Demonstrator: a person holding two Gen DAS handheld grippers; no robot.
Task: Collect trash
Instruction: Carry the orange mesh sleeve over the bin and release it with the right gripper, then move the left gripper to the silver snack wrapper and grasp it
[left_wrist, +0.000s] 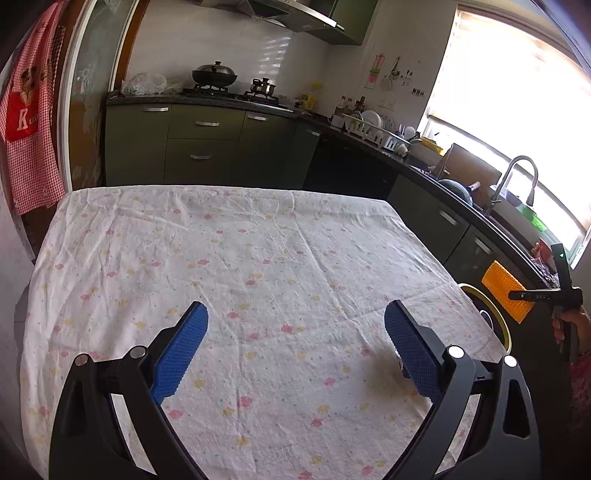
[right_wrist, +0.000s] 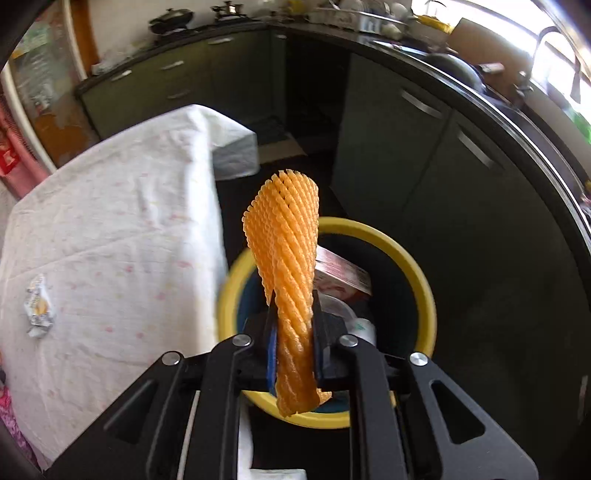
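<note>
Two grippers were at work, and only one carried anything. The right gripper had its black fingers with blue pads clamped tight on the lower end of an orange foam fruit net, a mesh sleeve that stood up and flared wide above the grip. It hung directly over a round yellow-rimmed trash bin standing on the floor just beside the table; inside the bin lay a pink printed carton and some pale plastic wrapping. To the left, on the white floral tablecloth, a crumpled white and yellow wrapper lay well apart from the bin. The left gripper hovered above the same tablecloth with its blue-padded fingers spread wide and nothing between them. From that view the orange net and the bin's yellow rim showed past the table's right edge, with dark green kitchen cabinets behind.
</note>
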